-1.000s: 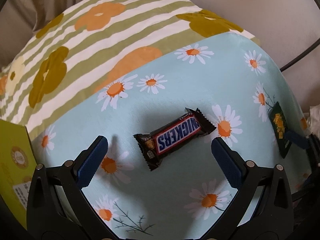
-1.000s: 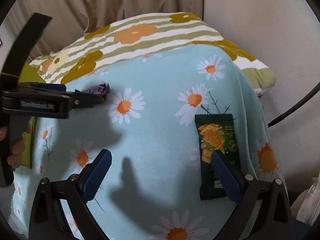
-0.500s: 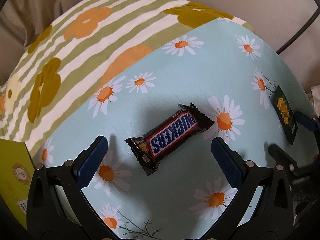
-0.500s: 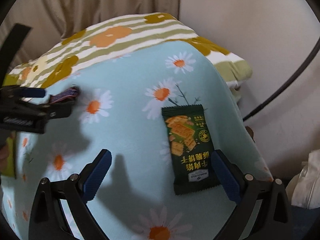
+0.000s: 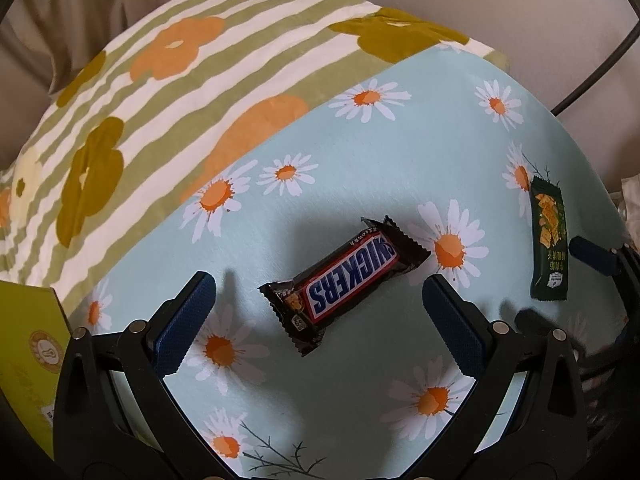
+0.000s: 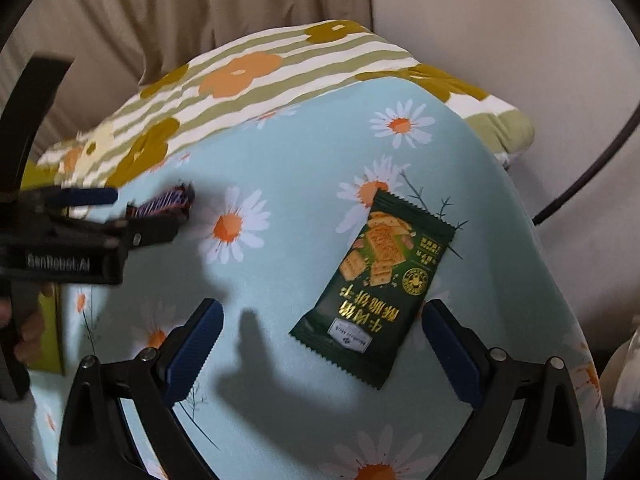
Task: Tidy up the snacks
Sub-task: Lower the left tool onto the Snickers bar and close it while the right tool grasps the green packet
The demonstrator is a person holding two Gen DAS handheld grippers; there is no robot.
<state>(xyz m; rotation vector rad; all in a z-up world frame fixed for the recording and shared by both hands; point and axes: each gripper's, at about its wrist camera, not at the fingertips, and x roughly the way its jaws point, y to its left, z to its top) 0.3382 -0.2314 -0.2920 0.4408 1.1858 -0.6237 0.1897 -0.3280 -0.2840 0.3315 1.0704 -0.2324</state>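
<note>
Soft, fairly dim indoor light falls from above and behind the cameras, so each tool throws a dark, soft-edged shadow forward onto the pale blue daisy cloth (image 5: 400,160): one pools around the Snickers bar (image 5: 346,278) in the left wrist view, and finger-shaped ones lie beside the green cracker packet (image 6: 378,292) in the right wrist view. Both fisheye pictures bulge strongly, bending the striped pillow (image 5: 180,64) into a dome and going black at the corners. The left wrist view is sharp with slight glare on the bar's wrapper, while the right wrist view is smeared with motion blur, worst at the left tool (image 6: 132,216).
</note>
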